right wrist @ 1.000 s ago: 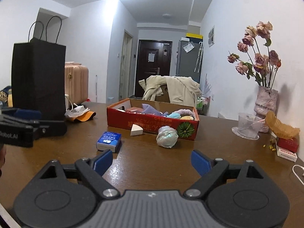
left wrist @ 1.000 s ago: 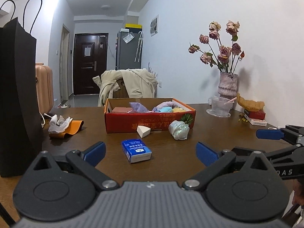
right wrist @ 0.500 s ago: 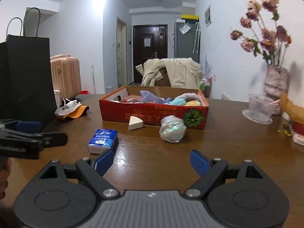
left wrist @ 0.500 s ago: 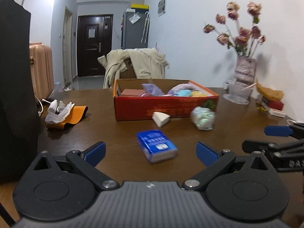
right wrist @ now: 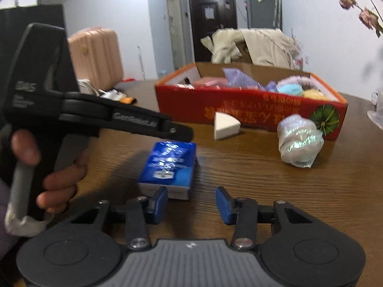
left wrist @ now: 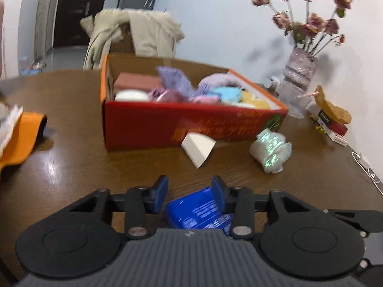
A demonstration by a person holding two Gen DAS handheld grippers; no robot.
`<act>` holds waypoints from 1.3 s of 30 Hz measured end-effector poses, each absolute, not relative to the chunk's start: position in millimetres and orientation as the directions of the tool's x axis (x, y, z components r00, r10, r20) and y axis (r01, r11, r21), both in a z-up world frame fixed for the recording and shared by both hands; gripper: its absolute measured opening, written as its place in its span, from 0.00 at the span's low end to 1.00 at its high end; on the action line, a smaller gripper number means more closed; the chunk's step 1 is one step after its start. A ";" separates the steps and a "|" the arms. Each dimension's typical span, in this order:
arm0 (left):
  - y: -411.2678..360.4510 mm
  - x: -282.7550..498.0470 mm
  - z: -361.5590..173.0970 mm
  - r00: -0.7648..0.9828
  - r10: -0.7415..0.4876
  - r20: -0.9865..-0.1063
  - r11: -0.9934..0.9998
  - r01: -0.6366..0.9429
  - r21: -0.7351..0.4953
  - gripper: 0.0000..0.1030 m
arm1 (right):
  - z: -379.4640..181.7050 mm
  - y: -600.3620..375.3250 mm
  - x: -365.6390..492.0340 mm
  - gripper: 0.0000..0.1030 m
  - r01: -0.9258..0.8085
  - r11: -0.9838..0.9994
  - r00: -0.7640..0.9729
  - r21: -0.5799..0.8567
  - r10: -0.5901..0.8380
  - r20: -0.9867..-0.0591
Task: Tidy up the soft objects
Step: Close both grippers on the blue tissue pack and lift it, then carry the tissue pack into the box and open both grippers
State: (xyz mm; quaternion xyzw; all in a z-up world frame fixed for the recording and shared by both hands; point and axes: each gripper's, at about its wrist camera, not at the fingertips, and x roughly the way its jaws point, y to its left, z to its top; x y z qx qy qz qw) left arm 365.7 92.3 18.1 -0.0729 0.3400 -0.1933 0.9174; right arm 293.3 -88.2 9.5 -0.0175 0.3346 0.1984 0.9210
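- Both grippers have come down toward the blue tissue pack (right wrist: 168, 167) on the table (right wrist: 263, 179)
- Left gripper (left wrist: 189, 192) is narrow around the pack; contact unclear
- Right gripper (right wrist: 190, 203) is half-open, holding nothing
- Red box (left wrist: 191, 122) stands behind

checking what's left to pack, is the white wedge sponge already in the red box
No, the white wedge sponge lies on the wooden table in front of the red box, outside it.
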 end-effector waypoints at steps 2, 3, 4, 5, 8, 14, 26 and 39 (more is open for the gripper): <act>98.0 363.4 14.1 0.689 -0.422 -0.590 0.906 0.298 -0.301 0.38 | 7.0 -94.3 303.7 0.36 -0.323 0.940 0.713 0.109 0.318 -0.625; 102.0 362.3 13.5 0.679 -0.437 -0.589 0.898 0.293 -0.328 0.38 | 6.9 -99.6 308.4 0.36 -0.287 0.951 0.725 0.115 0.295 -0.623; 104.6 361.3 13.3 0.668 -0.451 -0.592 0.890 0.286 -0.355 0.38 | 7.1 -105.8 312.7 0.37 -0.253 0.960 0.737 0.123 0.273 -0.618; 107.6 359.5 13.2 0.658 -0.466 -0.591 0.881 0.281 -0.382 0.38 | 7.7 -112.0 316.6 0.37 -0.221 0.966 0.749 0.134 0.256 -0.611; 111.0 351.5 11.9 0.651 -0.483 -0.585 0.867 0.262 -0.425 0.38 | 13.4 -131.5 317.3 0.37 -0.175 0.964 0.779 0.202 0.261 -0.570; 112.0 343.2 9.0 0.635 -0.521 -0.570 0.840 0.262 -0.476 0.33 | 17.3 -135.0 310.6 0.33 -0.291 0.870 0.706 0.398 0.476 -0.524; 93.0 311.5 10.8 0.655 -0.498 -0.568 0.841 0.205 -0.500 0.31 | 1.6 -144.0 313.3 0.20 -0.264 0.859 0.693 0.439 0.485 -0.533; 35.0 236.1 29.8 0.686 -0.511 -0.518 0.828 0.229 -0.513 0.31 | 31.4 -196.6 240.6 0.18 -0.274 0.877 0.728 0.394 0.457 -0.511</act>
